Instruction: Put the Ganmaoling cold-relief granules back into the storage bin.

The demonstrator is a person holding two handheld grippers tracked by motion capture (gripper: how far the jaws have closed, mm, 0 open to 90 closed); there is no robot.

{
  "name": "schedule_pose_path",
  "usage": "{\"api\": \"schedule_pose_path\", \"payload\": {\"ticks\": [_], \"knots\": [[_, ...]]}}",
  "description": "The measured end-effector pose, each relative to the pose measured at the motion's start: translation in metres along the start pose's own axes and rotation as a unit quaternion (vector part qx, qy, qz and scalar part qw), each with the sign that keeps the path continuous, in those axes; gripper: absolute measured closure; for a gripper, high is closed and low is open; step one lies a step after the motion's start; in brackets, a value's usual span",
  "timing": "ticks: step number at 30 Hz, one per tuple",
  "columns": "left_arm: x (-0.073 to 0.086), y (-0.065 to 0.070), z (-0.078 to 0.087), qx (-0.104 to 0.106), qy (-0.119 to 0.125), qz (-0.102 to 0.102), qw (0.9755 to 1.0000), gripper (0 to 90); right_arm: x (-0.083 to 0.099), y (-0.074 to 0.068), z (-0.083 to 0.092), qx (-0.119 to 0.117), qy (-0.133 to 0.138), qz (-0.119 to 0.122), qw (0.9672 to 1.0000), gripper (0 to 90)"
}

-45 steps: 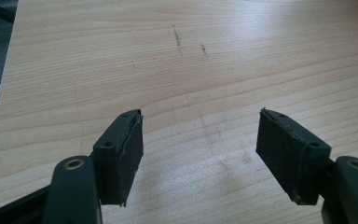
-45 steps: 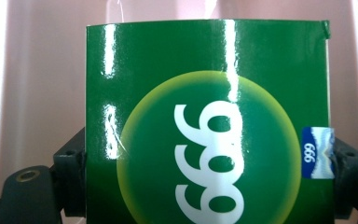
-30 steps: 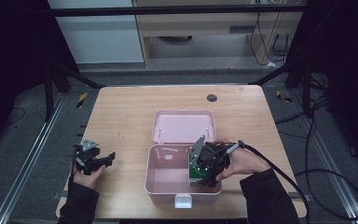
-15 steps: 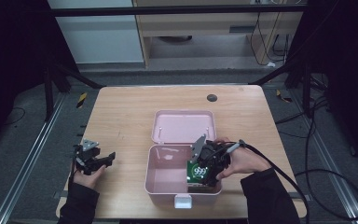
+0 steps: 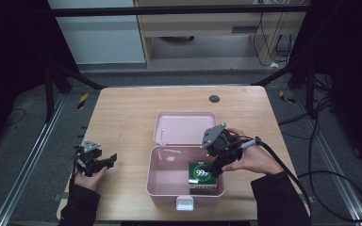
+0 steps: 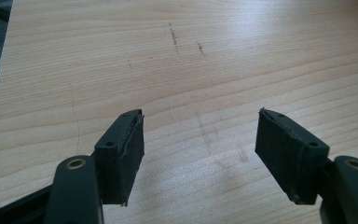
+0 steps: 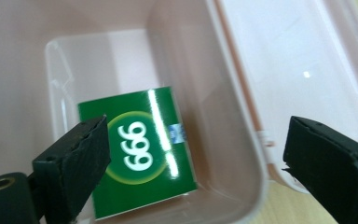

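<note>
A: Where does the green box sit?

B: The green box (image 5: 201,173) printed with white "999" lies flat on the floor of the pink plastic case (image 5: 162,181), in its corner at about four o'clock as the high view shows it. The case's lid (image 5: 185,127) is swung fully open and lies on the wooden worktop (image 5: 122,113) at twelve o'clock from the case body.

A: And the right tool?

B: The right tool (image 5: 217,165) hangs over the case's right wall, just above the green box. In the right gripper view its jaws stand wide apart, one over the box's edge at eight o'clock, the other outside the case rim at four o'clock. Nothing is between them; the box lies free below.

A: The left one?

B: The left tool (image 5: 104,161) rests in the person's left hand (image 5: 88,176) near the worktop's edge at eight o'clock, well apart from the case. In the left gripper view its jaws are spread wide over bare wood with faint scuff marks, holding nothing.

A: Anything else on the worktop?

B: A round dark hole (image 5: 214,98) near the far edge, at about one o'clock.
</note>
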State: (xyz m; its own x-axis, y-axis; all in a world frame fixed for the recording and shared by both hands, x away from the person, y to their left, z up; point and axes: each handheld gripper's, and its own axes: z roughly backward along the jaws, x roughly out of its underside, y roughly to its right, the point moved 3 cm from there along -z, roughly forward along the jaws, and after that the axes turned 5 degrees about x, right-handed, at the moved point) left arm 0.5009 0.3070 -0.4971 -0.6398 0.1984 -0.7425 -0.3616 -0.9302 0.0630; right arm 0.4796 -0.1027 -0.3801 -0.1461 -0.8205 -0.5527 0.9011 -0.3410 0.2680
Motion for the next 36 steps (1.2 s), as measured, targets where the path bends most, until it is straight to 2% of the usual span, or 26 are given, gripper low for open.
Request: {"api": "schedule_pose_path", "payload": {"ticks": [1,3,4,5,9,10,11,12,14,16,18,19,20,21,22,23,24,25,26,27,28,30,31,33,34,36], "knots": [[0.0,0.0,0.0,0.0,0.0,0.0,1.0,32.0,0.0,0.0,0.0,0.0,0.0,0.0,1.0,7.6],[0.0,0.0,0.0,0.0,0.0,0.0,1.0,32.1,-0.001,0.005,0.008,0.016,0.017,-0.022,0.9995,6.8],[0.0,0.0,0.0,0.0,0.0,0.0,1.0,32.1,-0.001,0.005,0.008,0.016,0.017,-0.022,0.9995,6.8],[0.0,0.0,0.0,0.0,0.0,0.0,1.0,32.1,-0.001,0.007,0.014,0.027,0.032,-0.031,0.9986,5.4],[0.0,0.0,0.0,0.0,0.0,0.0,1.0,32.1,0.0,0.009,0.023,0.041,0.054,-0.042,0.9969,4.2],[0.0,0.0,0.0,0.0,0.0,0.0,1.0,32.1,0.0,0.01,0.026,0.044,0.064,-0.05,0.9957,4.3],[0.0,0.0,0.0,0.0,0.001,0.0,1.0,32.1,0.004,0.014,0.03,0.054,0.079,-0.07,0.993,4.3],[0.0,0.0,0.0,0.0,0.001,0.0,1.0,32.1,0.004,0.014,0.03,0.054,0.079,-0.07,0.993,4.3],[0.0,0.0,0.001,-0.001,0.0,-0.001,1.0,32.1,0.012,0.019,0.034,0.077,0.09,-0.095,0.9884,4.1],[0.0,0.0,0.0,-0.001,0.001,0.0,1.0,32.1,0.016,0.021,0.035,0.082,0.094,-0.1,0.9871,4.1],[0.0,0.0,0.0,-0.001,0.0,0.0,1.0,32.1,0.023,0.022,0.038,0.093,0.104,-0.114,0.9836,4.1],[0.0,0.0,0.0,-0.001,-0.001,0.0,1.0,32.1,0.03,0.025,0.041,0.109,0.111,-0.126,0.9798,4.1],[0.0,0.0,0.0,-0.001,-0.001,-0.001,1.0,32.1,0.03,0.025,0.041,0.109,0.111,-0.126,0.9798,4.1],[0.0,0.0,0.0,-0.001,-0.001,-0.001,1.0,32.1,0.033,0.026,0.043,0.115,0.115,-0.135,0.9775,4.1],[0.0,0.0,0.0,-0.001,-0.001,-0.001,1.0,32.1,0.039,0.028,0.046,0.126,0.131,-0.152,0.9716,4.1],[0.0,0.0,0.0,-0.001,-0.001,-0.001,1.0,32.1,0.039,0.028,0.046,0.126,0.131,-0.152,0.9716,4.1],[0.0,0.001,0.0,-0.001,-0.001,-0.001,1.0,32.1,0.046,0.03,0.05,0.137,0.145,-0.174,0.9644,4.2],[0.0,0.0,0.0,-0.001,-0.001,-0.001,1.0,32.1,0.049,0.031,0.052,0.144,0.151,-0.184,0.9606,4.2],[0.0,0.0,0.0,-0.001,-0.001,-0.001,1.0,32.1,0.049,0.031,0.052,0.144,0.151,-0.184,0.9606,4.2],[0.0,0.0,0.0,-0.001,-0.001,-0.001,1.0,32.1,0.056,0.032,0.054,0.158,0.16,-0.203,0.953,4.1],[0.0,0.0,0.0,-0.001,-0.001,-0.001,1.0,32.1,0.056,0.032,0.054,0.158,0.16,-0.203,0.953,4.1],[0.0,0.001,0.0,-0.001,-0.002,-0.001,1.0,32.2,0.064,0.033,0.055,0.172,0.169,-0.22,0.9453,4.1],[0.0,0.0,0.0,-0.001,-0.001,-0.001,1.0,32.3,0.071,0.034,0.055,0.181,0.173,-0.237,0.9386,4.2],[0.0,0.0,0.0,-0.002,-0.001,-0.001,1.0,32.6,0.079,0.034,0.054,0.189,0.176,-0.248,0.9337,4.7],[0.0,0.0,0.0,-0.001,-0.002,-0.001,1.0,32.6,0.079,0.034,0.054,0.189,0.176,-0.248,0.9337,4.7],[0.0,0.001,0.0,-0.001,-0.003,-0.001,1.0,33.3,0.086,0.033,0.052,0.19,0.174,-0.258,0.9312,4.4]]}}
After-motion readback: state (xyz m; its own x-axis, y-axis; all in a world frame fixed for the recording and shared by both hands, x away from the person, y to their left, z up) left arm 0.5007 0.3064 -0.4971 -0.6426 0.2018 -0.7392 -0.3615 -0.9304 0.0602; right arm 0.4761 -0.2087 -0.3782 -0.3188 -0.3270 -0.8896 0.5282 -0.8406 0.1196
